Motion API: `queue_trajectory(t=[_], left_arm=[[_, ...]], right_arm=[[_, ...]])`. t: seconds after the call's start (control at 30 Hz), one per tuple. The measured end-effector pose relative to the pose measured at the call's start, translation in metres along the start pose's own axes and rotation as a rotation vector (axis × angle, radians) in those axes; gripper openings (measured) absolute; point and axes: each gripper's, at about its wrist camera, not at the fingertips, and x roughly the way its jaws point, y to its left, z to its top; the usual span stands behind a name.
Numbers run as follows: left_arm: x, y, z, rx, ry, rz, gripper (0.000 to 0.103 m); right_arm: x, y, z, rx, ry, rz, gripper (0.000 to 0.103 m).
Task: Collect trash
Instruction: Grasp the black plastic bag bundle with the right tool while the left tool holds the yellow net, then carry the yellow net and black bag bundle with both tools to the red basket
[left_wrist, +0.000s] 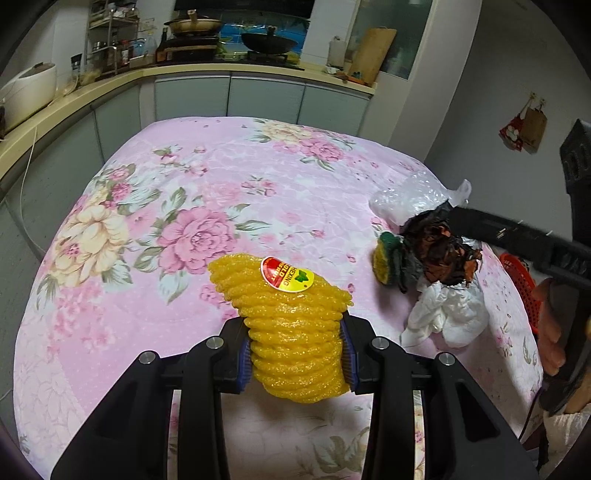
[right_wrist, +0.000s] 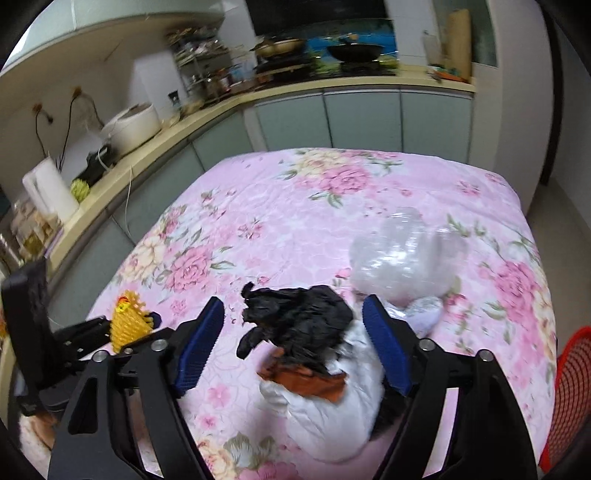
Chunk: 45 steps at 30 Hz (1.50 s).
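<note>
Left tool (left_wrist: 295, 354) is pinching the yellow foam fruit net (left_wrist: 284, 314), lifted above the near side of the floral-covered counter (left_wrist: 221, 177). Right tool (right_wrist: 291, 347) is spread wide, pads straddling the black and white trash pile (right_wrist: 314, 350) without pressing; a crumpled clear plastic bag (right_wrist: 399, 258) lies just beyond.

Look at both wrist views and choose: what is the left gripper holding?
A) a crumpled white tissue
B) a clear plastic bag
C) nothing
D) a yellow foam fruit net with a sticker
D: in the left wrist view the left gripper has both pads pressed on the yellow foam fruit net, which bears a red and yellow sticker.
</note>
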Motion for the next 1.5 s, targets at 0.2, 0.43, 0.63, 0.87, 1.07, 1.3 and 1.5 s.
queue_trajectory(t=[0.2,0.43,0.63,0.87,1.07,1.3,1.5], left_arm=[[-0.001,0.006,0.0,-0.011,-0.001,0.005,0.035],[0.001,0.009,0.0,-0.02,0.0,0.004,0.035],[0.0,0.01,0.001,-0.028,-0.006,0.008,0.035],[-0.009,0.007,0.005,-0.022,-0.031,0.014,0.035],[-0.014,0.003,0.009,-0.014,-0.04,0.017,0.035],[-0.023,-0.001,0.017,0.009,-0.071,0.027,0.035],[-0.029,-0.005,0.025,0.025,-0.093,0.031,0.035]], right_arm=[[0.027,0.004,-0.002,-0.028,0.027,-0.059,0.075],[0.041,-0.006,-0.005,-0.018,0.058,-0.068,0.057],[0.03,-0.007,-0.001,-0.002,0.022,-0.055,0.051],[-0.002,-0.004,0.011,0.009,-0.064,-0.029,0.05],[-0.023,-0.01,0.016,0.03,-0.107,-0.023,0.05],[-0.05,-0.026,0.022,0.073,-0.163,-0.03,0.05],[-0.075,-0.04,0.025,0.107,-0.22,-0.044,0.05]])
